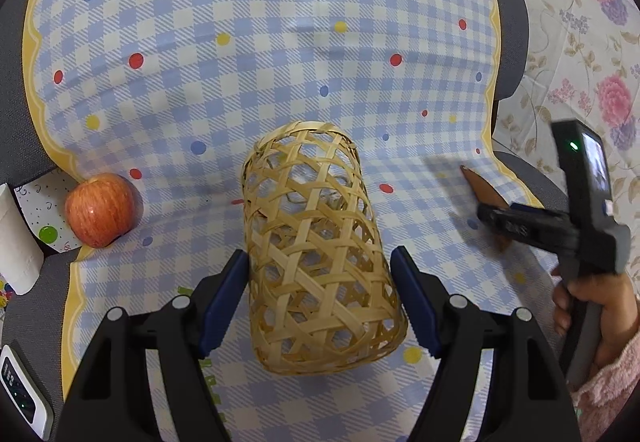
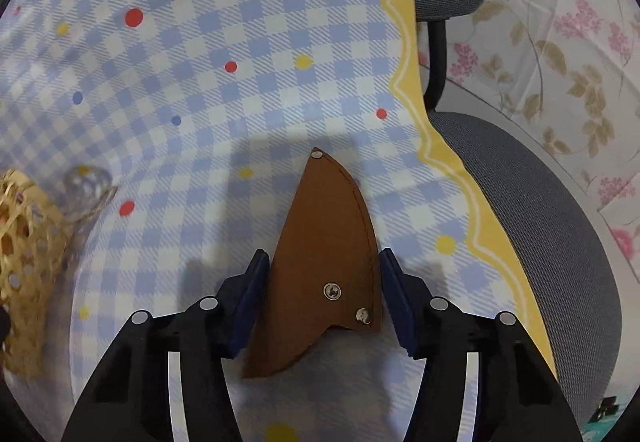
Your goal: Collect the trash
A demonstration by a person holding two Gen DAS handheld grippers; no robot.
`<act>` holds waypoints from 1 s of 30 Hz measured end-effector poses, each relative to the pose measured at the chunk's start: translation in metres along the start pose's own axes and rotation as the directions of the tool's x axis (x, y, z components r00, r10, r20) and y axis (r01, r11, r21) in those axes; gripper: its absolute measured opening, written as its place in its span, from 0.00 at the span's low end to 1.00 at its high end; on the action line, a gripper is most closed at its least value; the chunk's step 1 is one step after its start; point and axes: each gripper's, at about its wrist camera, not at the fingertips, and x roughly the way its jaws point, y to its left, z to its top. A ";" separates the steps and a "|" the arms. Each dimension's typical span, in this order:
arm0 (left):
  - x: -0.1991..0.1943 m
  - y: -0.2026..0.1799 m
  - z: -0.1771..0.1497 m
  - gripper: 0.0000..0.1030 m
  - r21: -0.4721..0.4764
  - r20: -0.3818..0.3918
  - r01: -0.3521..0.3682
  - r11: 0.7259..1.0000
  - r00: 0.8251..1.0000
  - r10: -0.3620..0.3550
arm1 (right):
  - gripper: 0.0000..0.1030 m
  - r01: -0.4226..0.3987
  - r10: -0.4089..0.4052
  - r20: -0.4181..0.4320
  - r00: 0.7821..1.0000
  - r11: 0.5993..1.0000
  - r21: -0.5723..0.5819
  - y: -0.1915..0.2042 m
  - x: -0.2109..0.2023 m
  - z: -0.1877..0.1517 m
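Grippers over a checked tablecloth (image 1: 280, 22), one astride a woven basket (image 1: 320, 250), the other astride a brown leather sheath (image 2: 320, 262).

Left gripper (image 1: 320, 298) points down with its blue pads (image 1: 224, 302) on either side of the basket, which lies on its side between them; the left pad sits against the weave and the right shows a thin gap, so whether it clamps cannot be told. An apple (image 1: 100, 210) rests well off to that gripper's left, near the cloth's yellow edge. Right gripper (image 2: 320, 298), held in a person's hand (image 1: 592, 306), has the flat pointed sheath between its pads (image 2: 248, 302), tip pointing away from it; slim gaps show on both sides, so the jaws stand apart. The basket (image 2: 24, 262) lies far to its left.
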 end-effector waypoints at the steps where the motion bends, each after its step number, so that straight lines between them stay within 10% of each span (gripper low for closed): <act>1: -0.001 -0.001 -0.001 0.69 -0.002 0.000 0.004 1.000 1.000 -0.004 | 0.54 -0.006 0.006 -0.001 1.000 1.000 -0.006 -0.002 -0.003 -0.004; 30: -0.120 -0.075 -0.045 0.69 0.157 0.139 0.179 0.971 0.970 -0.201 | 0.52 -0.193 0.187 0.314 0.931 0.981 -0.011 -0.035 -0.209 -0.115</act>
